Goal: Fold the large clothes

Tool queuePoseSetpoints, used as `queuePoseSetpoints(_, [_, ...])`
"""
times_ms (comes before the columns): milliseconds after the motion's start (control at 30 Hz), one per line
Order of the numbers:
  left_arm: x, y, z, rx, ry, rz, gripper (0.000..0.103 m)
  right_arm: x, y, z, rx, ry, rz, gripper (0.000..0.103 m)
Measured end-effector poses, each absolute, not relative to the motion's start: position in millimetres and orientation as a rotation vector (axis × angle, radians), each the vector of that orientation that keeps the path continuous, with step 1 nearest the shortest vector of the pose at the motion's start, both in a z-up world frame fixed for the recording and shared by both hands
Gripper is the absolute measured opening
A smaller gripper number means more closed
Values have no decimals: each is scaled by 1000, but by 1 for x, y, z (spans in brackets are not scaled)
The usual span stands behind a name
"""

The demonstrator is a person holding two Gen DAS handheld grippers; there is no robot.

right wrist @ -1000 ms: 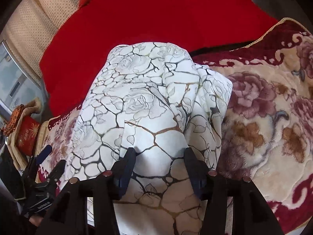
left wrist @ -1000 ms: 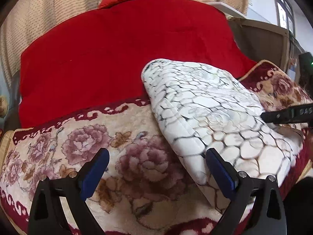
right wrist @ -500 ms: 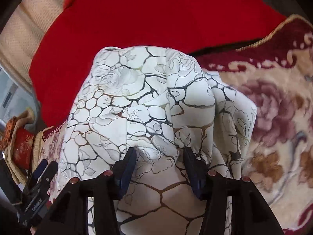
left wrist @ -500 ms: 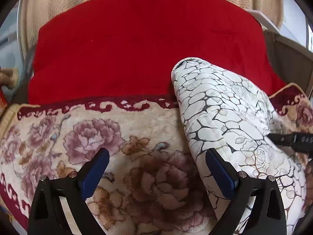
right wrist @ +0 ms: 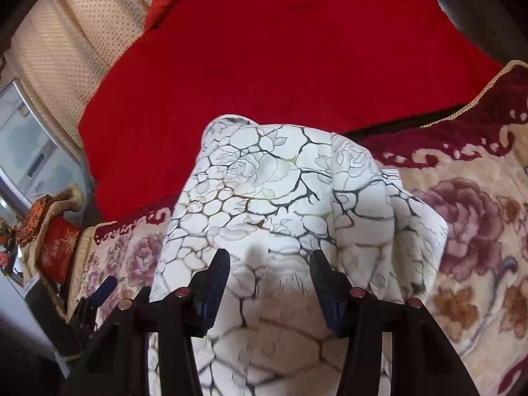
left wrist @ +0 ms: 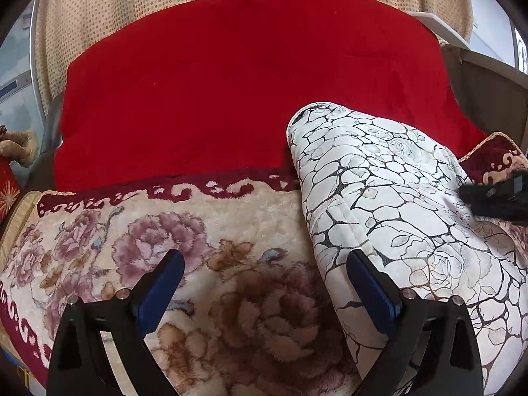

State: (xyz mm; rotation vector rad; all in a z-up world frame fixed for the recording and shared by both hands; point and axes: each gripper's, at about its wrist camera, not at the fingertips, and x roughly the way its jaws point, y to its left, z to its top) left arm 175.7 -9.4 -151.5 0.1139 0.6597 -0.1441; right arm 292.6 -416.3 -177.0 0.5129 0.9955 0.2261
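A white padded garment (left wrist: 379,198) with a black crackle-and-rose print lies folded in a thick bundle on the floral blanket (left wrist: 184,227). My left gripper (left wrist: 264,260) hangs open above the blanket, nothing between its blue pads; its right finger (left wrist: 369,287) sits beside the bundle's left edge. In the right wrist view the garment (right wrist: 280,181) bulges up between the fingers of my right gripper (right wrist: 269,257), which is shut on its near end. The right gripper (left wrist: 495,196) also shows as a dark shape at that view's right edge.
A red cover (left wrist: 247,82) spreads over the sofa back behind the garment, with a dotted beige curtain (left wrist: 99,16) above it. A red cushion and clutter (right wrist: 57,247) sit off the left end. A grey box side (left wrist: 488,99) stands at the right.
The garment bundle has shifted with my right gripper and bunched up more between its fingers. My left gripper has swung so the bundle now lies further right in its view.
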Motion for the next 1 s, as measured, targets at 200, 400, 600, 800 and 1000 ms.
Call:
queuePoseSetpoints(200, [175, -11, -150, 127, 644, -149, 99, 303, -422, -212, 566, 1083, 213, 54])
queuePoseSetpoints(400, [176, -12, -150, 133, 643, -140, 99, 305, -416, -188, 539, 1068, 224, 55])
queuePoseSetpoints(600, [177, -12, -151, 133, 644, -144, 99, 345, -402, -162, 499, 1025, 248, 55])
queuePoseSetpoints(800, [178, -12, -151, 138, 637, -158, 99, 392, -407, -196, 522, 1100, 184, 54])
queuePoseSetpoints(1000, [177, -12, -151, 144, 638, -154, 99, 378, -415, -190, 531, 1084, 191, 54])
